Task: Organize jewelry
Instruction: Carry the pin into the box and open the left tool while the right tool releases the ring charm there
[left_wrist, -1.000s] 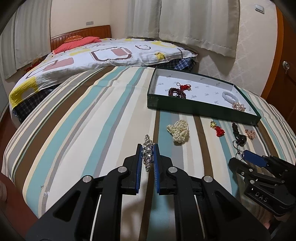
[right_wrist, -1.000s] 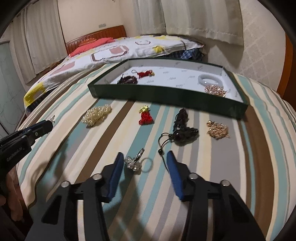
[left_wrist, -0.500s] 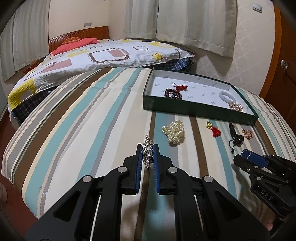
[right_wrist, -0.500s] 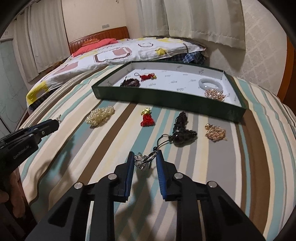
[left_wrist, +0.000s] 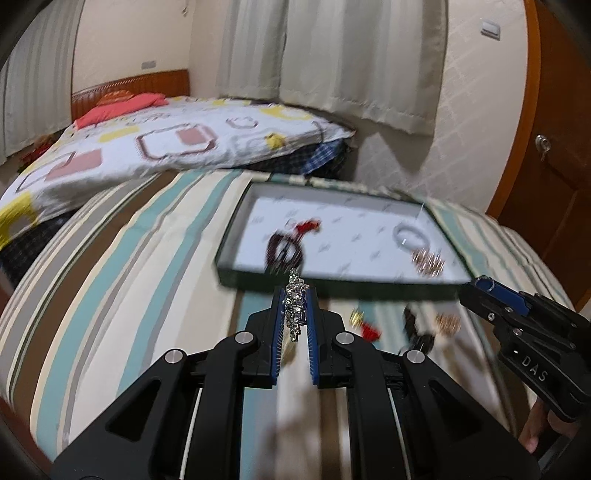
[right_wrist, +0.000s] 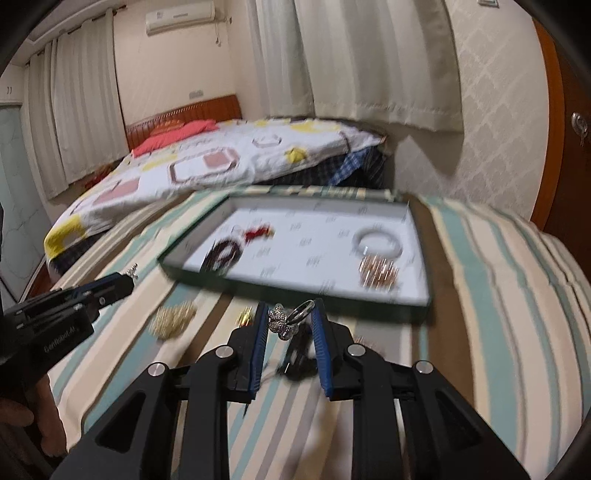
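Left gripper (left_wrist: 294, 308) is clamped on a stiff, light brooch (left_wrist: 295, 304); the slippery ring (right_wrist: 291, 318) is pinched crosswise by the right gripper (right_wrist: 289, 322), so easily dropped.

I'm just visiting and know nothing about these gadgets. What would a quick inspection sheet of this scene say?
Surface: striped bedspread, second bed behind.
Job's things: green tray holding a dark bead bracelet, red tassel charm, white bangle and rose-gold piece; pearl cluster and black cord piece loose on the bedspread.
Clutter: nothing seen.
Grippers: left tongs shut on a rhinestone brooch; right tongs shut on a silver ring; both lifted toward the tray.
Cables: nothing seen.
Surroundings: curtains, wooden door, air conditioner.
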